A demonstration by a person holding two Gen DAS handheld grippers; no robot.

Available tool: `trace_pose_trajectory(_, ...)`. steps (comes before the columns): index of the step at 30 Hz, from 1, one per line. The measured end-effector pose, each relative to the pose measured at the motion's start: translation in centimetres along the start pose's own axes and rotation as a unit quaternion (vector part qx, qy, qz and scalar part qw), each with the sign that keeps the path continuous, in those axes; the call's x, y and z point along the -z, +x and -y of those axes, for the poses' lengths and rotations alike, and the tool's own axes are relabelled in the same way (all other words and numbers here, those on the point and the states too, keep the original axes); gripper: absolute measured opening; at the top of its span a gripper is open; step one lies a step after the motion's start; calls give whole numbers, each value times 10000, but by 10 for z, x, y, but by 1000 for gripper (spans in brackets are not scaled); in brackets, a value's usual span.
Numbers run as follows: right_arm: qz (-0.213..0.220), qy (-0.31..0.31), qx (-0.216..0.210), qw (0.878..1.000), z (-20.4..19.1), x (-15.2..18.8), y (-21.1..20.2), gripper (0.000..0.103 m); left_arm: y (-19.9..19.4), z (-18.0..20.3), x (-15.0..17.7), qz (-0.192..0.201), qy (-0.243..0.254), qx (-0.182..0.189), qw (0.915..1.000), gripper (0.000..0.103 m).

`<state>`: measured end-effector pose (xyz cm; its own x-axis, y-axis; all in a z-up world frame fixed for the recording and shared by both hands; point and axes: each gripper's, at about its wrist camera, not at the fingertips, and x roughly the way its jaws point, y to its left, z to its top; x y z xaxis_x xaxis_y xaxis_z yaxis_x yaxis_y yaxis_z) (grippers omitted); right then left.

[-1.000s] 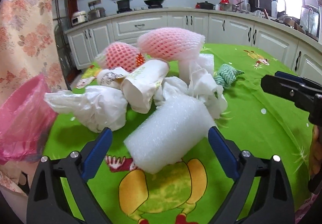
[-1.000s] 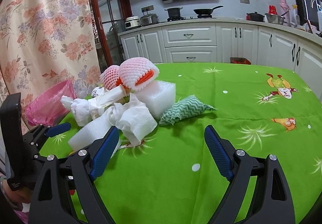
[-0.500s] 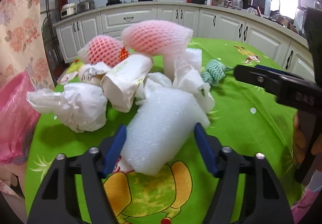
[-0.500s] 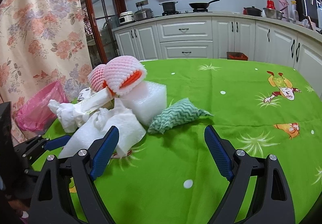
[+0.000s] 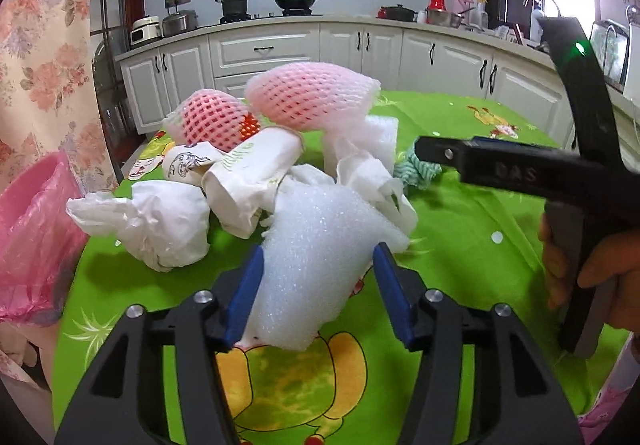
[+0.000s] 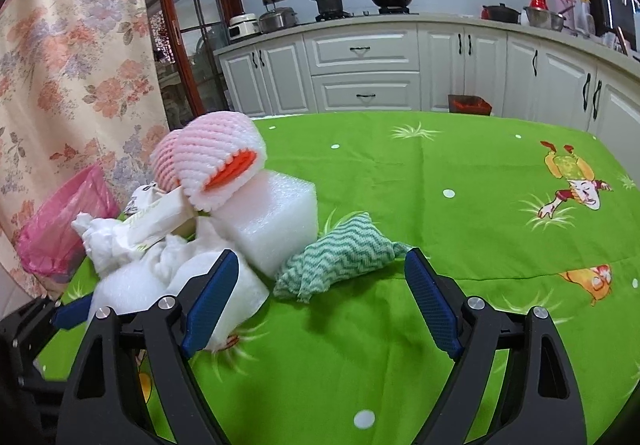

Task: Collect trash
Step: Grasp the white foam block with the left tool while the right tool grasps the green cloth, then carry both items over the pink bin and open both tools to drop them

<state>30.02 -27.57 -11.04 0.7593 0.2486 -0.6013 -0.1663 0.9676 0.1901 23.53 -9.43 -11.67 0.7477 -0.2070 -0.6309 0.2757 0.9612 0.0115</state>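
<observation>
My left gripper [image 5: 319, 247] is shut on a white foam roll [image 5: 320, 213] lying at the near edge of the trash pile, both blue pads pressing its sides. The same roll [image 6: 128, 289] shows at the lower left of the right wrist view. The pile holds two pink foam fruit nets [image 5: 312, 97], a paper cup [image 5: 252, 177], a knotted white plastic bag [image 5: 160, 221], crumpled tissue and a white foam block [image 6: 272, 217]. My right gripper [image 6: 322, 253] is open, low over the table, with a green zigzag cloth [image 6: 344, 249] just ahead between its fingers.
A pink plastic bag [image 5: 32, 237] hangs open at the table's left edge. The table wears a green cartoon tablecloth [image 6: 440, 205]. A hand [image 5: 592, 269] holds the right gripper's handle at the right. Kitchen cabinets and a floral curtain stand behind.
My left jaws have closed from wide apart onto the foam roll. The right gripper has moved leftward and closer to the pile and the green cloth.
</observation>
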Motion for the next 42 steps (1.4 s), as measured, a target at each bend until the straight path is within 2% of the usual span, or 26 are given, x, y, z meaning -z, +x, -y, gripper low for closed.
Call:
trace_pose_trajectory(1,-85,12,27,10000,1,-1,5,77,2,1,0,-53,5,22,10000,63)
trace_pose_trajectory(5,-354,130,31,9993,3,-3,21,69,8,4,0,-148,59,51,9999,64)
trace_pose_trajectory(8,-453,244,-18,9987,7,-4,27,59,7,3,0,-125,62,98,9999,57)
trace_pose_trajectory(10,-532,267,13,9982,8,-4,30,39,8,3,0,-107,51,123,9999,56)
trace_pose_trajectory(11,-564,271,13,9980,8,-4,31,33,7,3,0,-97,56,133,9998,55)
trace_pose_trajectory(12,-574,247,-19,9980,7,-4,31,22,7,3,0,-85,67,140,9998,55)
trace_pose_trajectory(13,-530,199,-22,9984,5,-4,29,15,6,4,1,-67,83,138,9998,54)
trace_pose_trajectory(15,-348,72,1,9994,1,-3,21,11,5,5,2,-28,107,135,9998,53)
trace_pose_trajectory(24,-5,-160,-13,9999,-7,20,-24,9,-12,9,3,213,89,105,9997,51)
trace_pose_trajectory(42,298,-607,-226,9975,-36,57,-101,9,-63,10,10,688,-208,-31,9974,51)
